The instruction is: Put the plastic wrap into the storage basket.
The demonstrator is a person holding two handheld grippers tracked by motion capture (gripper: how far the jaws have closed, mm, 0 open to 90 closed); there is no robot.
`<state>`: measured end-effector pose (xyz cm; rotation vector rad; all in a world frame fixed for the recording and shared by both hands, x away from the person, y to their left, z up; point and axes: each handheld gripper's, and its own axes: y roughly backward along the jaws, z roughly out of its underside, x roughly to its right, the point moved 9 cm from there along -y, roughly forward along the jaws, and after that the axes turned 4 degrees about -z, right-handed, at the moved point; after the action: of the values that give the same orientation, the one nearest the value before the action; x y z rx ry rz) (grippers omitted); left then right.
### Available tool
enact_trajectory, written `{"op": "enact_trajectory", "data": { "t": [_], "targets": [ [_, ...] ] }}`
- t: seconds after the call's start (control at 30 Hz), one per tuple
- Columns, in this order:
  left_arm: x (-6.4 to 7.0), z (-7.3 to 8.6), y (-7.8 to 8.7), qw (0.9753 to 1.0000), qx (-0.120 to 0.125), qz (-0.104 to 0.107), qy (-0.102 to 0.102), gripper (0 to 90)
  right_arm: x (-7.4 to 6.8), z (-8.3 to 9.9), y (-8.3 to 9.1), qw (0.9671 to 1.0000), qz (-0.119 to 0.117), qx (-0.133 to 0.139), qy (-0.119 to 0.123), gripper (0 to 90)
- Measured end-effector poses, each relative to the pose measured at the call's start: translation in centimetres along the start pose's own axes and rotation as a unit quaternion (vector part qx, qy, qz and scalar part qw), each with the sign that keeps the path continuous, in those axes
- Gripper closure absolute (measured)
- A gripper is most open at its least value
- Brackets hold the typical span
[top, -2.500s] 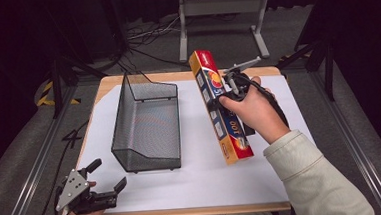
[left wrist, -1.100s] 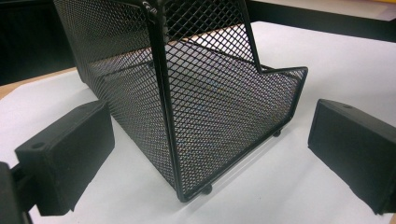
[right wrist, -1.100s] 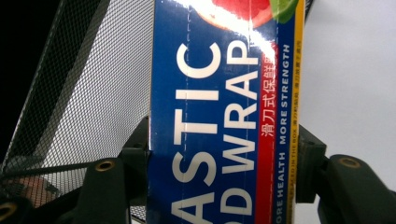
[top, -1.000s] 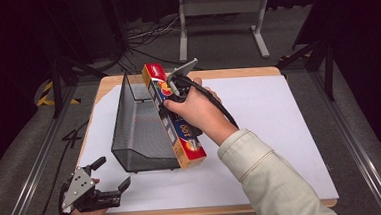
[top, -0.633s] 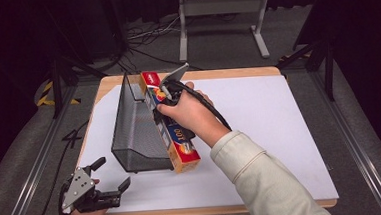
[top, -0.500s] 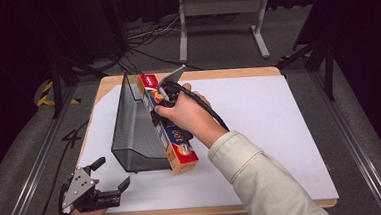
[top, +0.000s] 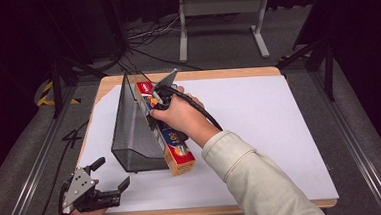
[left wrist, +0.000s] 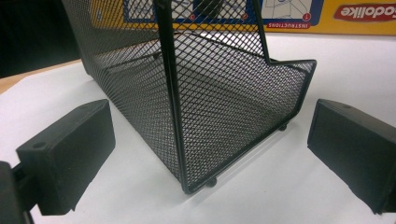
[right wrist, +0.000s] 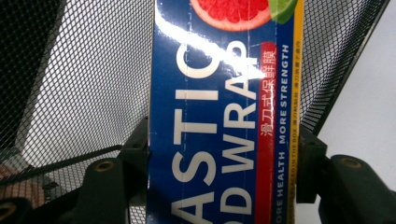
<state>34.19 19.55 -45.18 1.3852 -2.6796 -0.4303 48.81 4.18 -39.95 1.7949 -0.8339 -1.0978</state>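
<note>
Wrap box (top: 166, 134) is running lengthwise near-to-far, leaning on mesh holder (top: 130, 136); right tongs (top: 156, 100) are clamping its far half; left tongs (top: 110, 175) are gaping empty.

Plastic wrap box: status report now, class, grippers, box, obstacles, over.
Right gripper shut on plastic wrap box, box tilted against mesh file holder at its open side. Left gripper open, idle at table's near edge. Holder's side wall close beside box.

The left hand-held gripper (top: 112, 189) is black with a grey three-cornered plate. The right arm wears a pale cream sleeve (top: 255, 178).
</note>
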Motion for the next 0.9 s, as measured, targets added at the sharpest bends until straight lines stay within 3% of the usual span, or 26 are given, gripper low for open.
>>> {"op": "enact_trajectory", "data": {
  "t": [0.43, 0.57, 0.9],
  "targets": [
    [-0.2, 0.2, 0.1, 1.0, -0.004, -0.004, 0.008, 1.6, -0.1, -0.7, -1.7, 0.9997, 0.012, -0.021, -0.004, 41.0],
    [-0.2, 0.2, 0.1, 1.0, -0.003, -0.003, 0.009, 1.6, 0.1, -1.1, -2.1, 0.9995, 0.023, -0.021, 0.0, 40.9],
    [-0.3, 0.2, 0.1, 1.0, -0.004, -0.001, 0.009, 1.6, 0.2, -1.6, -2.7, 0.9994, 0.026, -0.02, 0.006, 40.7]
  ]
}}
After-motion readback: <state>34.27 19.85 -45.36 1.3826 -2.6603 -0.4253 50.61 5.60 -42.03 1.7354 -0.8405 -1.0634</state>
